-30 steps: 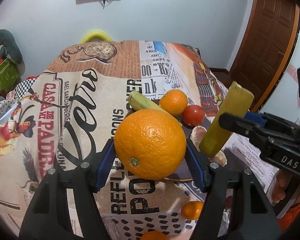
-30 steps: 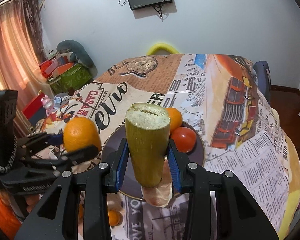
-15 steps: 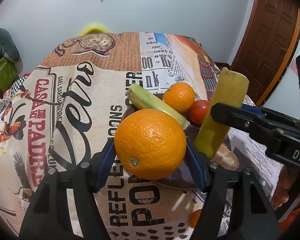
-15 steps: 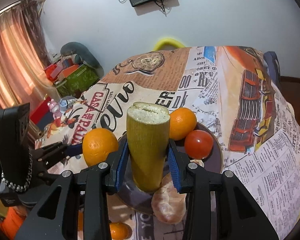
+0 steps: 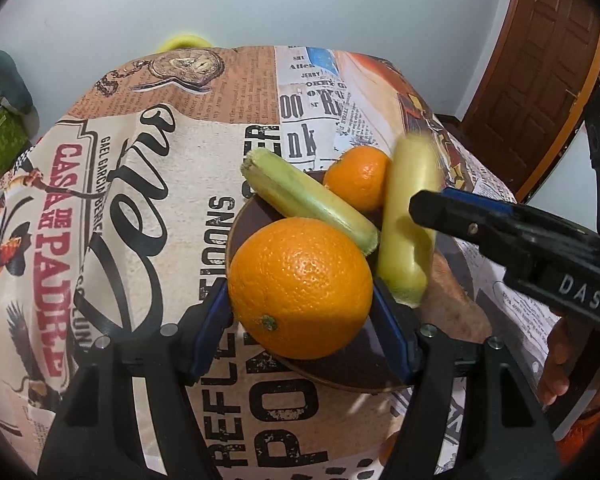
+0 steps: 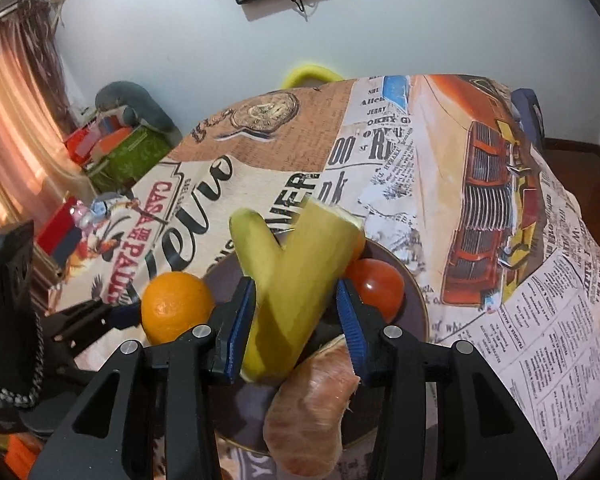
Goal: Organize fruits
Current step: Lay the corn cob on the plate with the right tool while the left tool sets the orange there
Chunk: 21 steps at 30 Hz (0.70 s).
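My left gripper point(image 5: 302, 316) is shut on a large orange point(image 5: 300, 288) and holds it over the near edge of the dark plate point(image 5: 340, 372). On the plate lie a green-yellow stalk piece point(image 5: 308, 200), a small orange point(image 5: 358, 178) and a tomato point(image 6: 380, 288). My right gripper point(image 6: 296, 320) has its jaws spread around a second green-yellow stalk piece point(image 6: 296, 300); the piece leans tilted over the plate point(image 6: 416, 300) and looks loose between the pads. The piece shows blurred in the left wrist view point(image 5: 410, 220). A peeled orange-brown fruit point(image 6: 312, 404) lies at the plate's near edge.
The table wears a newspaper-print cloth point(image 5: 160, 200). The right gripper's body point(image 5: 540, 256) reaches in from the right in the left wrist view. A yellow chair back point(image 6: 310, 74) stands behind the table. Boxes and toys point(image 6: 112, 148) are at the left. A wooden door point(image 5: 536, 72) is at the right.
Both grippers have moved forward and down over the plate. The right gripper's jaws have spread, and the stalk piece has tipped from upright to leaning.
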Available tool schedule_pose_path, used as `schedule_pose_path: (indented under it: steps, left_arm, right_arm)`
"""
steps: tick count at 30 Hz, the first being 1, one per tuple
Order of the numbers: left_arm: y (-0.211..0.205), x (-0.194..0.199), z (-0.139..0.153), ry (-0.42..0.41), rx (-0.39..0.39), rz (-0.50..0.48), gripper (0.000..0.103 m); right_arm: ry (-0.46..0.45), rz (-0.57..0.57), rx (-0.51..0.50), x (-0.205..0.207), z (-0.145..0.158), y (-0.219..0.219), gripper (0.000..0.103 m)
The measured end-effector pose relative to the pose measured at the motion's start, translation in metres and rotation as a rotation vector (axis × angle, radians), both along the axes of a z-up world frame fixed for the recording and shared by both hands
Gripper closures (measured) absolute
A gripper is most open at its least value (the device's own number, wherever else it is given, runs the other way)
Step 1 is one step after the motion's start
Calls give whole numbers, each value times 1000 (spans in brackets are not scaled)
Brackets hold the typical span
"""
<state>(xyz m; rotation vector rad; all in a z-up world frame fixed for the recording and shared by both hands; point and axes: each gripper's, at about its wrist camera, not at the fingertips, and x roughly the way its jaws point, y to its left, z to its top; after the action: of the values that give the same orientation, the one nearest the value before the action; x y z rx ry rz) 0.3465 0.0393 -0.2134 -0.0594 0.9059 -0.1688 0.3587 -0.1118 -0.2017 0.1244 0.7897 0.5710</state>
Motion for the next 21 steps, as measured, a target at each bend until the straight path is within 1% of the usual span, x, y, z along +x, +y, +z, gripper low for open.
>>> schedule_pose_path:
  steps: [3,8,10,13,15,21]
  left_arm:
    - [-3,1,-2,5,8,-6,35]
    - [-4,-2,0,15,0,-7,35]
    - [-3,-4,6,-10,-6,-4,34]
    - [-2,-10,21,-53,0,5,29]
    - [-1,-14,29,-70,-1,10,28]
    - [3,-35,51,-103,10,22,28]
  right_arm:
    - [-23,-6,-31,-4,2,-4,62]
    - [-26,-19,-27,-7,6,-13,62]
    - [-29,-24,-28,-11,8,-18,62]
    - [-31,-24,-41,-17,11,-22,62]
    - [-41,-30,-61,-23,14,-24,62]
    - [-63,-28,-75,-44,25,-28,62]
